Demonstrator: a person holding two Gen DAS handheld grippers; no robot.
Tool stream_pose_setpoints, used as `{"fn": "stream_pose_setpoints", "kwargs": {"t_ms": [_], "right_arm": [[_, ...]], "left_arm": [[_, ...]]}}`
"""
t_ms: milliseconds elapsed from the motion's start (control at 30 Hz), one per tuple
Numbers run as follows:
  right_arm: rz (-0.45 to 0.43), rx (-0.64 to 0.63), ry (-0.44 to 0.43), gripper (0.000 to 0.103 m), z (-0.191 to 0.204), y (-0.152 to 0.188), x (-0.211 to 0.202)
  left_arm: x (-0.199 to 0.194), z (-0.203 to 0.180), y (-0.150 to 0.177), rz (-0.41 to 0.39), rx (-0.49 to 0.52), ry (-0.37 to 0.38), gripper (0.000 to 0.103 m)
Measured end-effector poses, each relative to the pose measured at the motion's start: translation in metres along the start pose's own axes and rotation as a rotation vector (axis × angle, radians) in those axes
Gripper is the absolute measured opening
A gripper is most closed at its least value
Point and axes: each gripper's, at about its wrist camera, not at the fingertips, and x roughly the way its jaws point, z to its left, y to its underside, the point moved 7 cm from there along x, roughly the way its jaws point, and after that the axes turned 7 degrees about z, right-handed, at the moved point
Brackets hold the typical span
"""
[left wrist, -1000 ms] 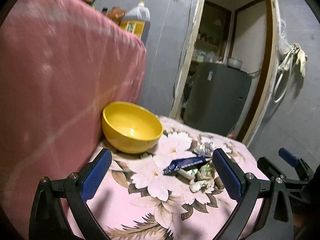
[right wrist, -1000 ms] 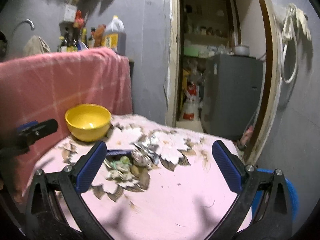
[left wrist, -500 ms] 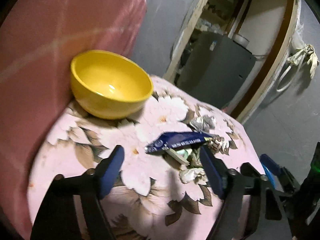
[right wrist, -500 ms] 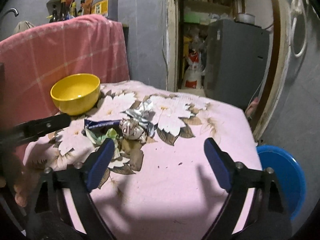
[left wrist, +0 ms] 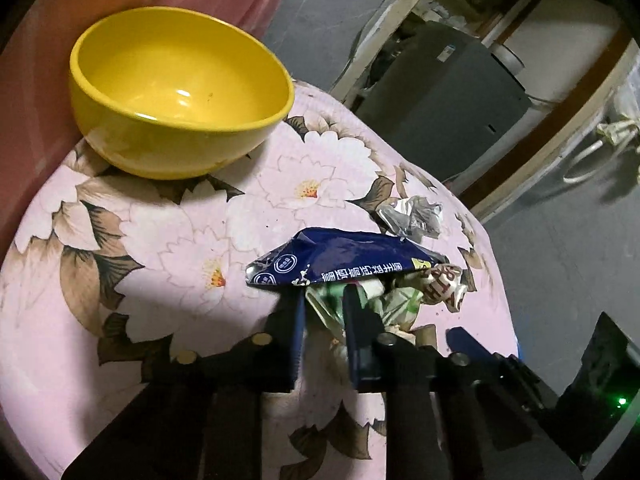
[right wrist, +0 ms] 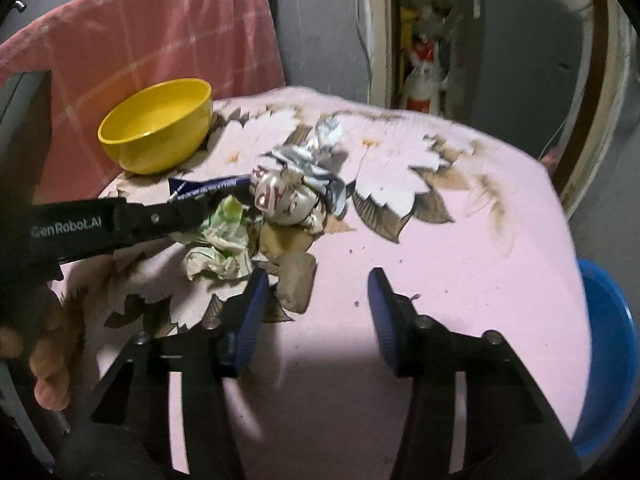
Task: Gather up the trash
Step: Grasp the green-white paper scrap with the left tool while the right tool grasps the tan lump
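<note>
A heap of crumpled trash lies on the pink flowered tablecloth (left wrist: 168, 240): a dark blue wrapper (left wrist: 348, 260), a green and white wrapper (left wrist: 400, 300), a silver wrapper with red letters (right wrist: 280, 196) and a silver foil scrap (left wrist: 412, 216). My left gripper (left wrist: 322, 296) reaches under the blue wrapper's edge. Its jaws are closing, and the green and white wrapper fills the narrow gap between the pads. In the right wrist view it enters the heap from the left as a black arm (right wrist: 120, 220). My right gripper (right wrist: 316, 300) hangs just in front of the heap, jaws closing, only cloth between them.
A yellow bowl (left wrist: 180, 92) stands empty at the table's back left, against a pink draped cloth (right wrist: 160, 28). A blue bin (right wrist: 608, 360) sits on the floor past the table's right edge. A hand (right wrist: 44, 360) holds the left gripper. A doorway and a grey cabinet (left wrist: 440, 96) lie behind.
Both grippers have tipped down and come in close to the heap. The left jaws went from wide to nearly together around the green and white wrapper. The right jaws have narrowed about halfway.
</note>
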Motion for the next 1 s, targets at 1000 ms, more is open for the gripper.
{"fn": "stream_pose_setpoints", "kwargs": {"t_ms": [1000], "right_arm": [[-0.364,0.030,-0.069,0.025,-0.007,0.005,-0.136]], "left_arm": [[-0.109,-0.089,0.030,-0.298,0.208,-0.005,0.000]]}}
